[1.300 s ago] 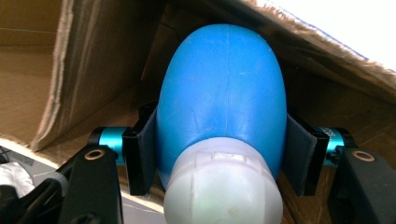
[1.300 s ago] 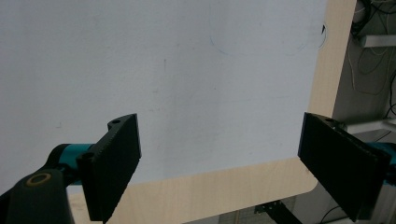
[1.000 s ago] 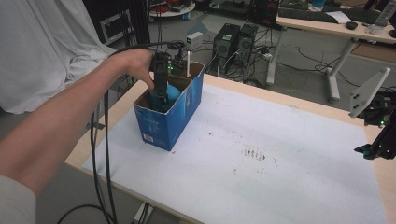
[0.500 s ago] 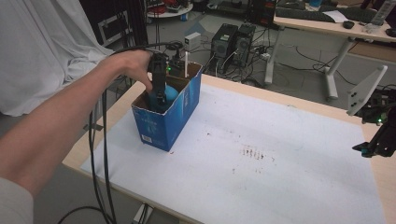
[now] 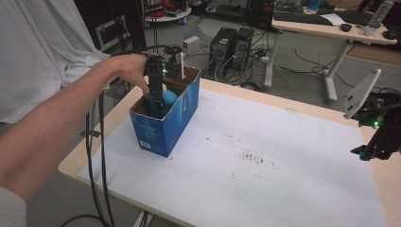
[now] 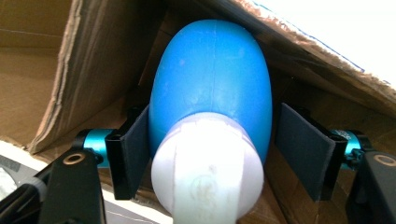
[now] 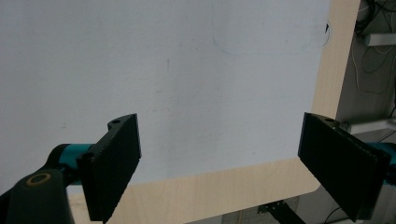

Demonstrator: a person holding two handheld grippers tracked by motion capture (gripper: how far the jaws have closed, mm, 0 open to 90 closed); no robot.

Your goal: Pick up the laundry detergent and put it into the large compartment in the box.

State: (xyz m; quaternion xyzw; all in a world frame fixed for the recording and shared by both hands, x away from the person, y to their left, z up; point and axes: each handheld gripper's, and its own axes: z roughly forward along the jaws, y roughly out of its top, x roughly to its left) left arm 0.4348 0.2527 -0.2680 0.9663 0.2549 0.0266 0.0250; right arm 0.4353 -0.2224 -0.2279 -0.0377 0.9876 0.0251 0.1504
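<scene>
High view first, reading from my left: my left hand reaches down into the blue cardboard box, which stands near the left end of the surface, and the left gripper is sunk inside it with the blue bottle. In the left gripper view the blue bottle sits between my fingers, its white cap toward the camera and its blue body running away from me, so its long axis lies along the fingers. These fingers have just been opening: the left pad looks about touching the bottle's side, the right pad stands clear with a gap, so I judge the bottle let go, resting in the box. Brown cardboard walls close in at the left and over the top right, so I judge the way out is straight back along the fingers, and a sideways move would catch a flap.

Moving right across the high view, the white sheet covering the surface carries some reddish stains near its middle. At the far right edge the right gripper hangs well apart from the box. In the right gripper view its fingers stand wide apart with nothing between them, above the sheet and the bare wooden edge of the surface. My left hand is by far the nearer to the bottle.
</scene>
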